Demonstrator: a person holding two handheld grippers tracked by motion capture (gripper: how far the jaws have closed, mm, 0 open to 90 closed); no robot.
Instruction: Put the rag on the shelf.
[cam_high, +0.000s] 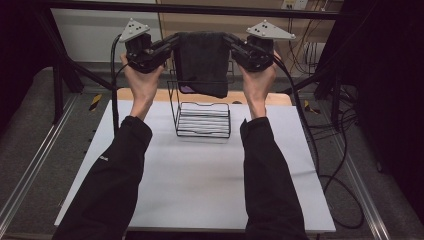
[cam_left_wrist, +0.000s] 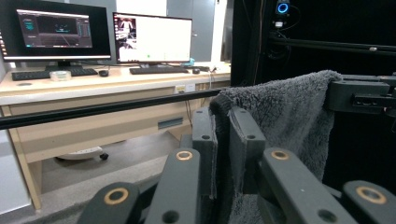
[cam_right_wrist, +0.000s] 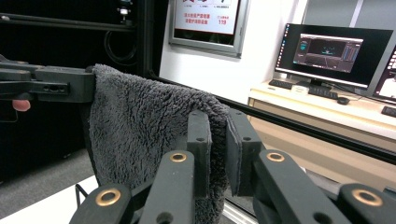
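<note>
A dark grey fluffy towel (cam_high: 202, 61) hangs folded between my two grippers, high above the far part of the table. My left gripper (cam_high: 172, 41) is shut on the towel's left top corner, my right gripper (cam_high: 230, 40) on its right top corner. In the left gripper view the jaws pinch the towel (cam_left_wrist: 285, 112) edge, with the other gripper (cam_left_wrist: 359, 95) holding the far corner. The right gripper view shows the same towel (cam_right_wrist: 140, 126) from the other side. Below the towel stands a black wire rack (cam_high: 202, 117) with an upright back frame; the towel's lower edge hangs in front of that frame.
The white table top (cam_high: 200, 175) runs toward me, with a wooden board (cam_high: 260, 99) at its far edge. Black frame bars (cam_high: 200, 9) cross overhead. Cables (cam_high: 330, 150) trail on the right. A desk with monitors (cam_left_wrist: 93, 32) stands beyond.
</note>
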